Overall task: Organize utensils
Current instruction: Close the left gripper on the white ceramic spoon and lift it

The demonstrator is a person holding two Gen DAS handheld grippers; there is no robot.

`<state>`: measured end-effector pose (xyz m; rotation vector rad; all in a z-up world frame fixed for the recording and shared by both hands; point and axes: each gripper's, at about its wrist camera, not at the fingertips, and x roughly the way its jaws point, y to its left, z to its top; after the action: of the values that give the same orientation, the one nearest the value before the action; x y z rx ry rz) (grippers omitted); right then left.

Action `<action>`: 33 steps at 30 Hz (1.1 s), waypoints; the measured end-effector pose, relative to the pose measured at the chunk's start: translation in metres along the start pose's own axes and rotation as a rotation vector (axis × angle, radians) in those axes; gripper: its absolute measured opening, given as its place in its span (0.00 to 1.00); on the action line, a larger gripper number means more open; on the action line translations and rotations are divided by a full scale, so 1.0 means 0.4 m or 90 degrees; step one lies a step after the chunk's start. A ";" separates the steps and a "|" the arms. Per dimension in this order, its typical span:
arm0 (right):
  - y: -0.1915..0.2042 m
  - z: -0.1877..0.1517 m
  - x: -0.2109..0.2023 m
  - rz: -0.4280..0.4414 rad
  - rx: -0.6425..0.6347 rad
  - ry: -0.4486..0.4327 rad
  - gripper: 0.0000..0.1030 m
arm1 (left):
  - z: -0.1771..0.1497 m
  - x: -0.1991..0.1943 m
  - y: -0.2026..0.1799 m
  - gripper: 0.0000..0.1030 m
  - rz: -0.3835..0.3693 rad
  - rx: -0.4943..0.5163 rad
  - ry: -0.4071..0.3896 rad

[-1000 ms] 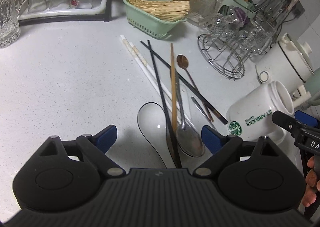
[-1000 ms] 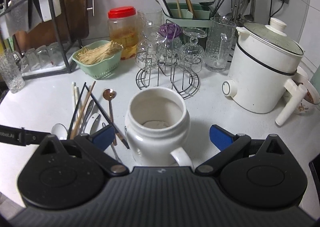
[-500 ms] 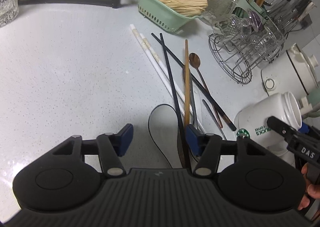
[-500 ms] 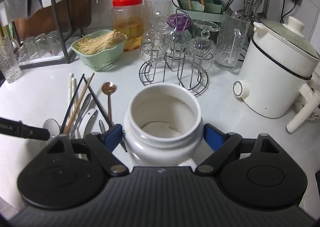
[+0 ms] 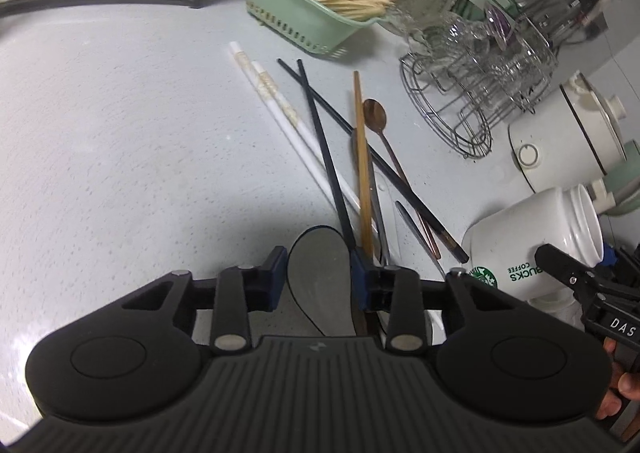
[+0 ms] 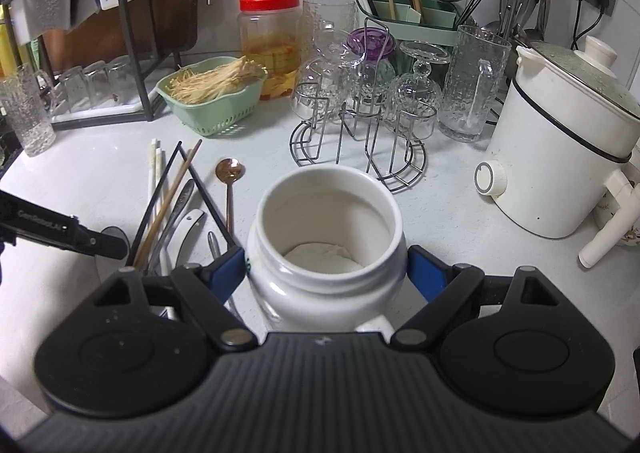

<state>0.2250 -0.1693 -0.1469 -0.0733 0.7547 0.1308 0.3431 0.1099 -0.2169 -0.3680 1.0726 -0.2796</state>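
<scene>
A white ceramic spoon lies on the counter among loose utensils: white chopsticks, black chopsticks, a wooden chopstick and a copper spoon. My left gripper is closing over the white spoon's bowl, and its pads meet the rim on both sides. My right gripper is shut on the white Starbucks mug. The mug shows tilted at the right of the left wrist view. The mug's mouth faces away from me and nothing lies inside.
A green basket of sticks and a wire glass rack stand behind the utensils. At the right is a white cooker; a green utensil holder and a red-lidded jar line the wall. A hand holds the right gripper.
The left gripper came down and forward over the white spoon while its jaws narrowed from wide to the bowl's width. The right gripper's jaws closed onto the mug.
</scene>
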 end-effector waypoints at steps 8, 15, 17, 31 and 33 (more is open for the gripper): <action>0.004 -0.006 -0.005 0.001 0.001 -0.005 0.86 | 0.009 0.006 -0.005 0.10 0.019 0.027 0.004; 0.011 -0.003 -0.006 -0.006 0.000 -0.001 0.87 | 0.021 -0.022 -0.021 0.05 0.047 0.035 -0.020; 0.013 -0.003 -0.005 -0.008 0.000 -0.001 0.87 | 0.024 -0.038 -0.025 0.05 0.060 0.037 -0.033; 0.018 -0.002 -0.007 -0.008 -0.009 0.002 0.87 | 0.040 -0.173 -0.105 0.05 0.161 0.080 -0.143; 0.018 0.000 -0.007 -0.005 -0.011 0.005 0.87 | 0.047 -0.195 -0.114 0.05 0.164 0.074 -0.158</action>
<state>0.2219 -0.1624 -0.1453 -0.0937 0.7617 0.1300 0.3223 0.1026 -0.1272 -0.1519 0.8433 -0.0636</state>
